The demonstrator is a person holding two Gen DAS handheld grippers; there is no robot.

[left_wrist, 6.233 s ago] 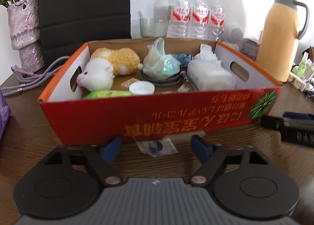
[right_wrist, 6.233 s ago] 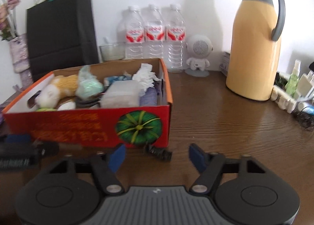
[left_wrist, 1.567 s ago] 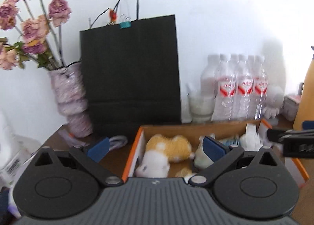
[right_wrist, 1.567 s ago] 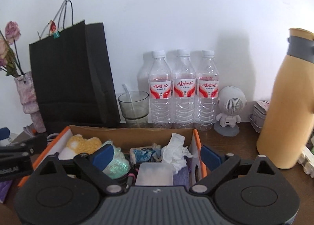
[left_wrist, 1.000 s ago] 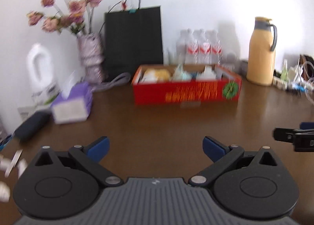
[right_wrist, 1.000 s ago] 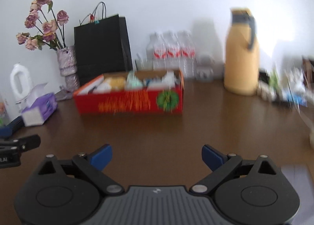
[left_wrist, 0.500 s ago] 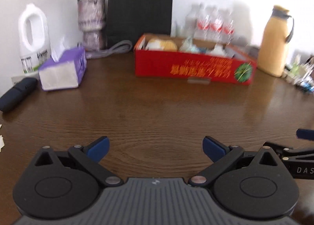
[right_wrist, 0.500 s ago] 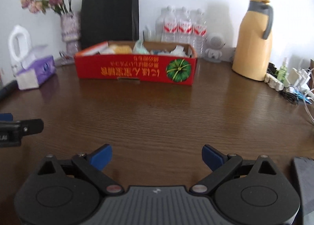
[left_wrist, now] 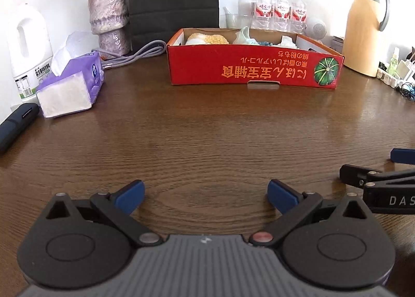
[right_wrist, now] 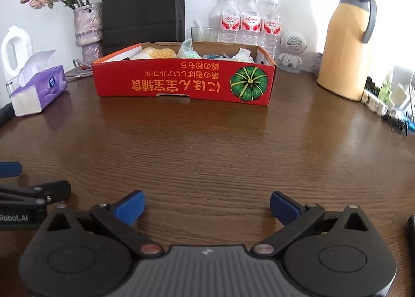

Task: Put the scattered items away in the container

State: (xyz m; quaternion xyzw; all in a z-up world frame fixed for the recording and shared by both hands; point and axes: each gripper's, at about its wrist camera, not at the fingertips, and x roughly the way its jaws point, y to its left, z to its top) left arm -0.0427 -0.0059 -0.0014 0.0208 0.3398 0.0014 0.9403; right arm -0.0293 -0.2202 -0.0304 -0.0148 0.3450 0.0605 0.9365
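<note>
1. Brown wood makes up the big desk (left_wrist: 207,128), and a white wall stands behind it.
2. One red box (left_wrist: 254,70) sits at the far side of the desk, well apart from both grippers. It holds a fluffy yellow toy (left_wrist: 207,37), a plastic bag (right_wrist: 188,50) and crumpled white paper (right_wrist: 242,55).
3. One black paper bag (right_wrist: 141,4) stands behind the box. Only the right wrist view shows its top edge.
4. One yellow jug (right_wrist: 345,45) with a grey handle stands right of the box.
5. One vase of dry pink flowers (left_wrist: 109,15), one white plastic jug (left_wrist: 27,43) and one purple tissue pack (left_wrist: 71,84) are on the left.
6. Three water bottles (right_wrist: 250,22) stand in a row by the wall. Only the right wrist view shows one little white robot toy (right_wrist: 291,49) whole beside them.
7. Each view shows its own hand-held gripper and a bit of the other at the edge. The left hand-held gripper (left_wrist: 206,192) is spread wide and holds nothing. The right hand-held gripper (right_wrist: 207,203) is spread wide too, with nothing in it.
</note>
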